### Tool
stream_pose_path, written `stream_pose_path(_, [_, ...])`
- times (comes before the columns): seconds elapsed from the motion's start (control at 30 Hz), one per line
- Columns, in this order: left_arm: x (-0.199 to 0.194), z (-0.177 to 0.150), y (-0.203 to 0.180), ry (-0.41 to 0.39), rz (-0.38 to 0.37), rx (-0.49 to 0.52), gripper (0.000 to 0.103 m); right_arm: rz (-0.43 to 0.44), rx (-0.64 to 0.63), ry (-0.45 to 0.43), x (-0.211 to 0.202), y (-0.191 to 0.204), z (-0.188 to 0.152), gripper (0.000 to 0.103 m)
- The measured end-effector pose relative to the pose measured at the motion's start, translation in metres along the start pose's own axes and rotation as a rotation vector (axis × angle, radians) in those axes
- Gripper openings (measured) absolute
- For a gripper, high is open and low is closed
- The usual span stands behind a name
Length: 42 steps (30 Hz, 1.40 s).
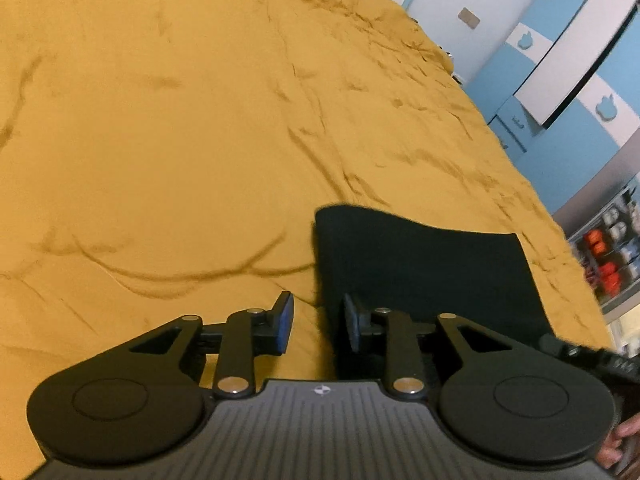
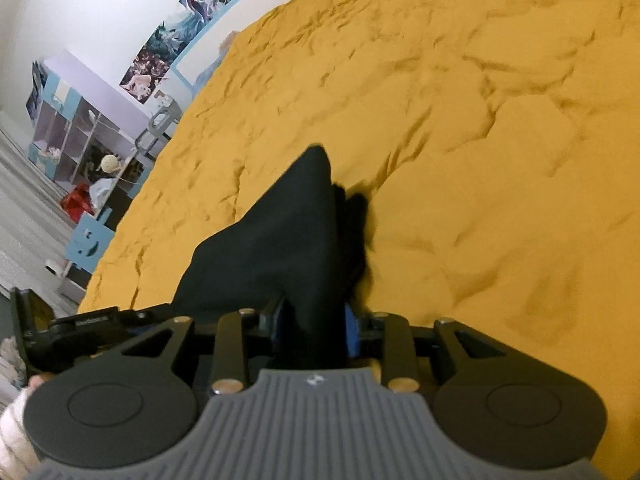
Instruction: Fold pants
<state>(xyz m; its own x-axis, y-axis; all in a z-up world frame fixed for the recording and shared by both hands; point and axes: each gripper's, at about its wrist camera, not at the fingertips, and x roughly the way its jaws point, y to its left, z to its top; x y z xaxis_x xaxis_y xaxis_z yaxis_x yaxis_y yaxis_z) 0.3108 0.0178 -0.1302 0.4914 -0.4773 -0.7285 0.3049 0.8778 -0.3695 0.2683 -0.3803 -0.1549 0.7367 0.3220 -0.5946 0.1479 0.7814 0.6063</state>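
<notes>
Black pants lie folded as a flat dark panel on a mustard-yellow bed cover. My left gripper is low over the pants' left edge with its jaws apart. The right pad overlaps the black cloth, while the left pad stands clear over the yellow cover, so nothing is pinched. In the right wrist view the pants run from a far corner straight into my right gripper. There the bunched cloth fills the gap between the two blue pads.
The rumpled bed cover spreads far on all sides of the pants. Blue and white cupboards stand beyond the bed's right edge. Shelves with small items and the floor lie off its left edge. A hand shows at the corner.
</notes>
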Motion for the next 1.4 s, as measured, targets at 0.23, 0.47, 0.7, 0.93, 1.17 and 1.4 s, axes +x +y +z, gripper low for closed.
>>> stream_pose_path(0.23, [-0.001,0.020,-0.040,-0.064,0.019,0.112,0.027,-0.010,-0.134,-0.085,-0.004,0.031,0.040,0.017])
stream_pose_path(0.47, [0.027,0.020,-0.058,-0.020,0.077,0.156,0.025,-0.027,-0.221,-0.046,0.035,0.050,0.052,0.014])
stream_pose_path(0.7, [0.044,0.025,-0.054,0.000,0.094,0.169,0.024,-0.089,-0.205,-0.002,0.067,0.036,0.050,0.003])
stream_pose_path(0.93, [0.044,0.025,-0.051,0.013,0.105,0.175,0.022,-0.123,-0.210,-0.002,0.069,0.032,0.048,0.000])
stream_pose_path(1.17, [0.007,0.005,-0.055,0.023,0.118,0.199,0.022,-0.122,-0.279,-0.033,0.025,0.060,0.028,0.007])
stream_pose_path(1.4, [-0.037,-0.042,-0.049,0.012,0.056,0.136,0.022,-0.103,-0.366,-0.035,-0.015,0.081,-0.024,0.010])
